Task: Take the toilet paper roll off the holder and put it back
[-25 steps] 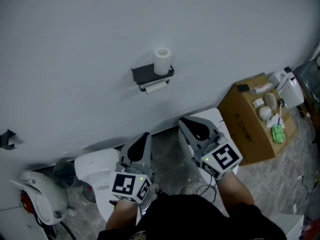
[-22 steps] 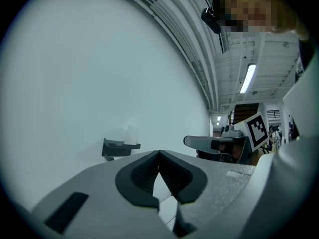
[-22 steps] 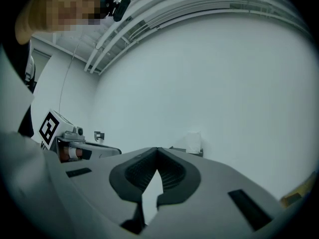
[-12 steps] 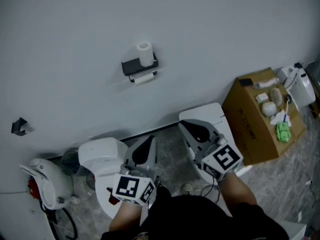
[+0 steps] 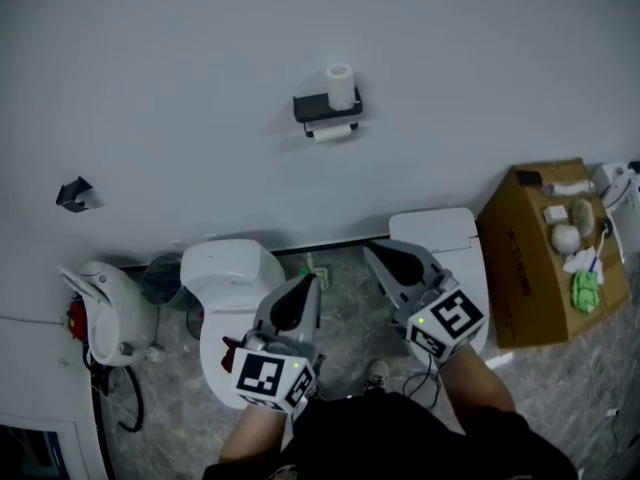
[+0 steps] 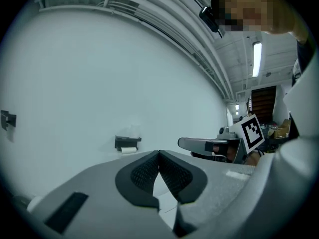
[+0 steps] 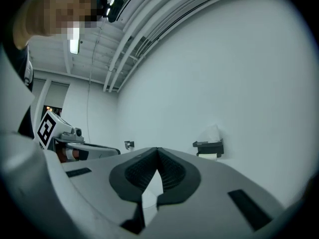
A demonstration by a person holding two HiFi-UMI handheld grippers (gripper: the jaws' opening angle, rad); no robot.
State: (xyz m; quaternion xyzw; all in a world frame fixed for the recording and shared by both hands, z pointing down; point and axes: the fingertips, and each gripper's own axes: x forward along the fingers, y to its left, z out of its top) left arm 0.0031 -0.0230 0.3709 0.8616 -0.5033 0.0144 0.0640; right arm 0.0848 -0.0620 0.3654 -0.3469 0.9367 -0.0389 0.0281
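Left gripper (image 5: 303, 286) and right gripper (image 5: 378, 255) are staying shut, empty. The holder (image 5: 318, 106) with its toilet paper roll (image 5: 332, 132) is drifting farther off, so the reach is not yet starting.

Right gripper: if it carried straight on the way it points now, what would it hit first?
Probably the bare wall. The right gripper, shut and empty, aims at it, with the toilet paper holder off to the right of its line. Nothing shows in between, though depth is unclear.

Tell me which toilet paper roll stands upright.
The upper roll, on top of the black holder at its right end, stands on end; the lower roll lies sideways beneath it.
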